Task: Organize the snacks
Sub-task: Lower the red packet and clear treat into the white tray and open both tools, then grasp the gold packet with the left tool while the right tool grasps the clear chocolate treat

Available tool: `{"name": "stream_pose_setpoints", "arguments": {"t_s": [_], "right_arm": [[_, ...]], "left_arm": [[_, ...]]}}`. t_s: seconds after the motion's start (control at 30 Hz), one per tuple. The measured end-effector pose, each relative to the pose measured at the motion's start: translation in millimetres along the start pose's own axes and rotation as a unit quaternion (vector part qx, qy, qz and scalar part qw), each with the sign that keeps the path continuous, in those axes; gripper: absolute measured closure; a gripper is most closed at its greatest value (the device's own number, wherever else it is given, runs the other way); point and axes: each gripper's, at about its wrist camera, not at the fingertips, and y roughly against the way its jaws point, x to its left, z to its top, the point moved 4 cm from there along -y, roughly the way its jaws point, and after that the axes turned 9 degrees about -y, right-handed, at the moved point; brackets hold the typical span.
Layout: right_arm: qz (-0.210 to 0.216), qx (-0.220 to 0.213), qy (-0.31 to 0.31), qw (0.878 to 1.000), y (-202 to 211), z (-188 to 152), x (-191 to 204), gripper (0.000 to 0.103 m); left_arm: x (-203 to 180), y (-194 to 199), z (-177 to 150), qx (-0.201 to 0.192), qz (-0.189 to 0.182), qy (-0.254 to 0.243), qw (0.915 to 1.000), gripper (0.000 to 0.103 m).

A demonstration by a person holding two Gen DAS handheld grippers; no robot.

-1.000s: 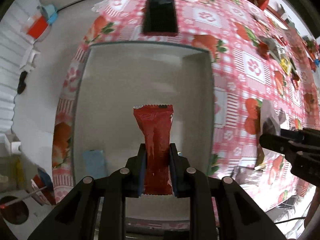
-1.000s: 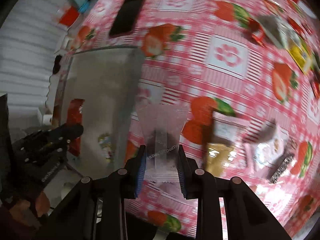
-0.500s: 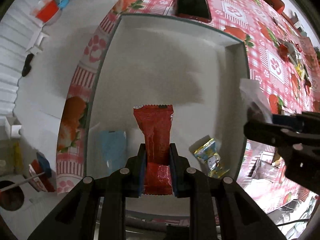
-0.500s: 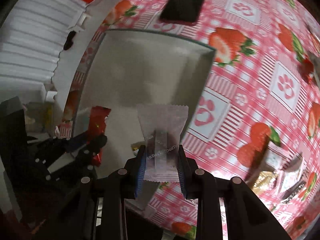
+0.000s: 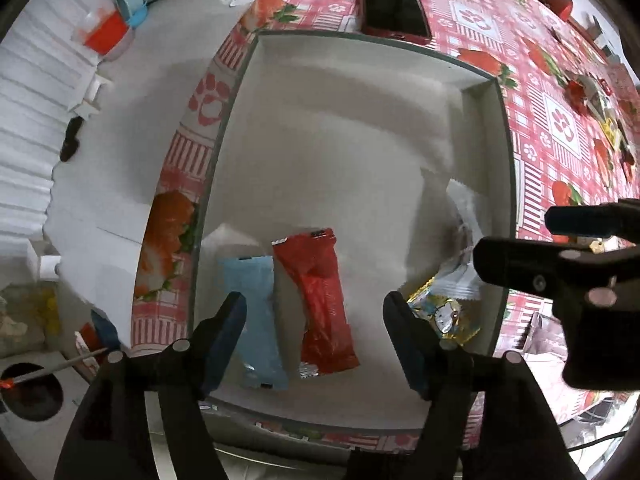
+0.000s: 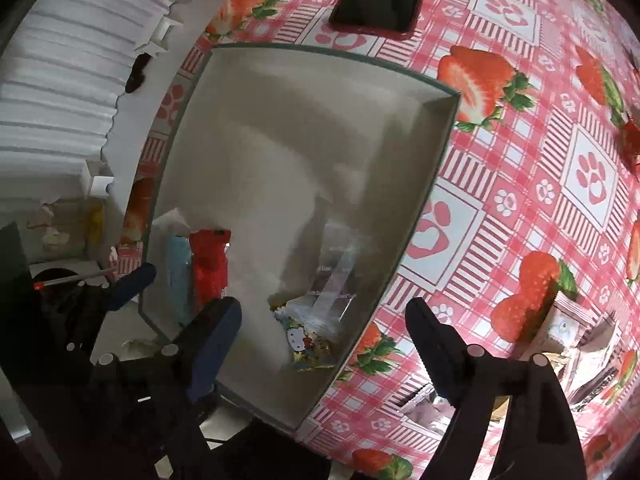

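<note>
A second ago I had a snack pinched in each gripper; now both sets of jaws are opening and nothing sits between them. My left gripper (image 5: 314, 320) hangs wide over the white tray (image 5: 500, 92), and the red snack packet (image 5: 318, 300) it carried now lies flat on the tray floor, just beside the light blue packet (image 5: 256, 308). My right gripper (image 6: 320, 320) has let go of the clear wrapped snack (image 6: 338, 276), which rests in the tray against the Hello Kitty packet (image 6: 306, 340).
</note>
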Motion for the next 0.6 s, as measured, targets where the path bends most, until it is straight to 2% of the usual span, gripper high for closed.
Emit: {"name": "stream_pose_setpoints", "arguments": {"t_s": [0.23,0.27,0.3,0.43,0.6], "right_arm": [[-0.007,-0.008,-0.041,0.999,13,-11,-37,0.018],[-0.011,-0.010,-0.052,0.999,15,-14,-48,0.012],[-0.014,-0.010,-0.061,0.998,16,-17,-57,0.000],[-0.015,-0.019,-0.115,0.993,29,-34,-102,0.000],[-0.019,-0.029,-0.206,0.978,36,-66,-169,0.000]], "left_arm": [[-19,7,5,-0.004,-0.004,-0.020,0.9998,0.027],[-23,8,6,-0.005,-0.005,-0.025,0.9997,0.026],[-30,9,8,-0.006,-0.007,-0.032,0.9994,0.026],[-52,14,14,-0.007,-0.013,-0.060,0.9981,0.026],[-97,23,26,-0.014,-0.030,-0.111,0.9933,0.025]]}}
